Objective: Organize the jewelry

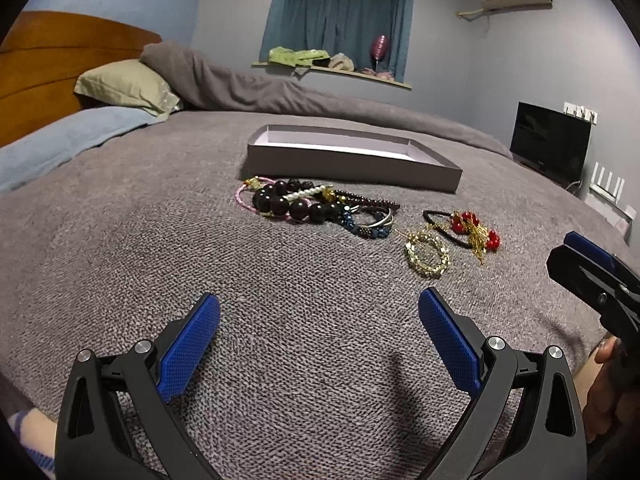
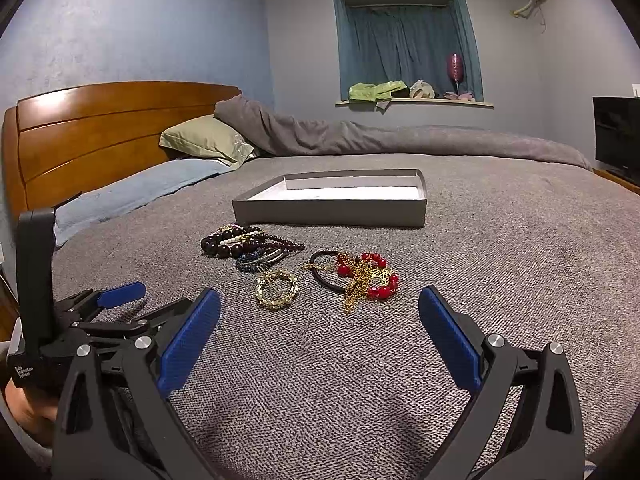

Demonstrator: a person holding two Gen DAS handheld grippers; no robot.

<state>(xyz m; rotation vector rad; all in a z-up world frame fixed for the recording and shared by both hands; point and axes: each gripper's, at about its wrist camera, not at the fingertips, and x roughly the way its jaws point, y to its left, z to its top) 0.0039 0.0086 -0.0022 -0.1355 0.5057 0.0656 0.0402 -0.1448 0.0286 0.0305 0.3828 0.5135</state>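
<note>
A shallow grey box (image 1: 352,168) (image 2: 328,212) lies open on the grey bed cover, nothing visible inside. In front of it sits a heap of bracelets (image 1: 316,204) (image 2: 244,246): dark beads, white pearls, pink cord, blue beads, silver bangles. To its right lie a gold bracelet (image 1: 427,255) (image 2: 277,290) and a black hair tie with red beads and gold chain (image 1: 470,230) (image 2: 360,278). My left gripper (image 1: 319,320) hovers open in front of the heap, nothing in it. My right gripper (image 2: 319,320) is open too, just short of the red-bead piece.
The bed cover (image 1: 160,260) spreads wide around the jewelry. Pillows (image 1: 128,84) and a wooden headboard (image 2: 100,136) are at the far left, a rolled duvet (image 1: 280,92) behind the box. A black screen (image 1: 550,140) stands off the bed at right.
</note>
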